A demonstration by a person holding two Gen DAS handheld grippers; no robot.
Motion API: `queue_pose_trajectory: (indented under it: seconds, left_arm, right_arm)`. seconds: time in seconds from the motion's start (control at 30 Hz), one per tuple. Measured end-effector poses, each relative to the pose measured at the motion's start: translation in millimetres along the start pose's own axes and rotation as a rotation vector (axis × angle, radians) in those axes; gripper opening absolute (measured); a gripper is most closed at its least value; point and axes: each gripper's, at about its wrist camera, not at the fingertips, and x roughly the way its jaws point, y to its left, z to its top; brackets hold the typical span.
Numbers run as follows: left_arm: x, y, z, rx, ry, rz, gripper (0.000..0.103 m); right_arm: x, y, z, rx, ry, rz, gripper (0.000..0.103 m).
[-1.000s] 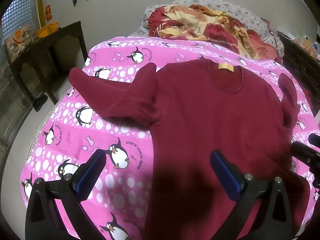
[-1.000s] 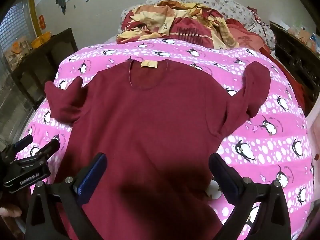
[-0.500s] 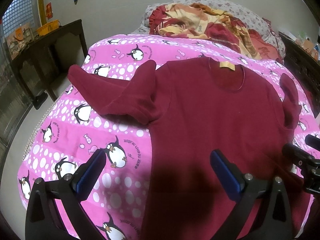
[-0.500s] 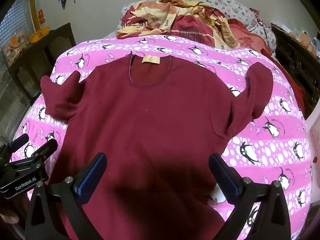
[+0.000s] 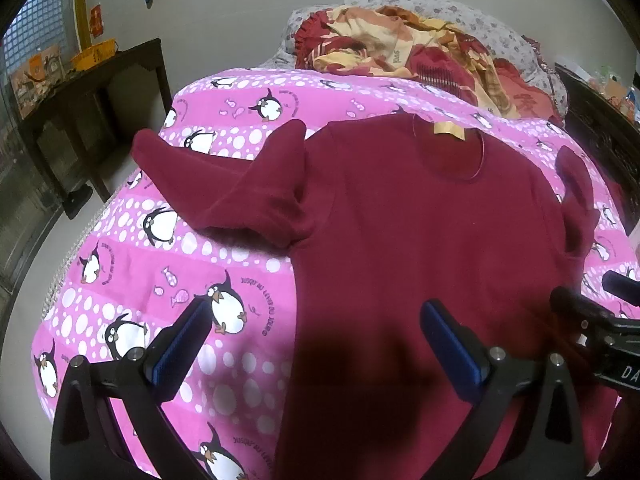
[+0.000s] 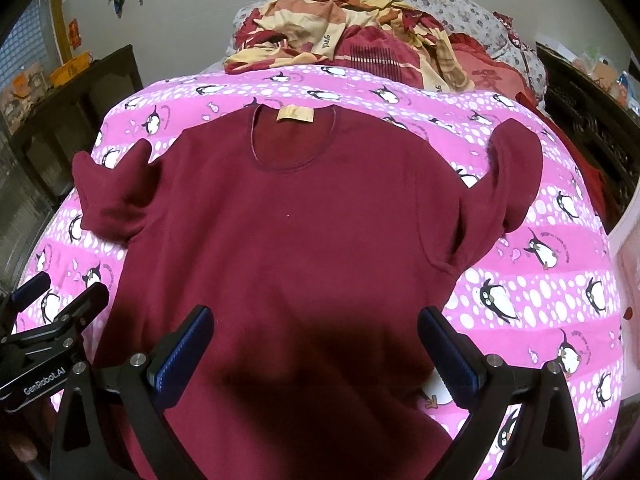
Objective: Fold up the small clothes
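Each hand-held gripper (image 5: 316, 320) (image 6: 316, 332) gapes empty; shadow hides the maroon shirt's (image 6: 296, 224) hem.

Plain beige wall (image 5: 248, 20) at the back. Dark wooden side table (image 5: 92, 80) sits left, by a barred window (image 5: 36, 28).

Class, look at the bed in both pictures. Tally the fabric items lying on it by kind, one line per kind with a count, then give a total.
Maroon shirt: 1
Pink penguin-print cover: 1
Red and yellow patterned blanket, bunched at the head of the bed: 1
Grey floral pillow: 1
Total: 4
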Motion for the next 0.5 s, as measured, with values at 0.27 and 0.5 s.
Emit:
queue_pose_trajectory:
  seconds: [0.27, 0.5]
  left_arm:
    - [0.5, -0.2, -0.2, 0.003, -0.028, 0.009, 0.103]
    - [0.5, -0.4, 0.3, -0.001, -0.031, 0.000, 0.103]
  right_arm:
    - [3.8, -0.3, 0.7, 0.011, 0.014, -0.003, 0.103]
    - [5.4, 0.8, 1.3, 0.007, 0.017, -0.005, 0.103]
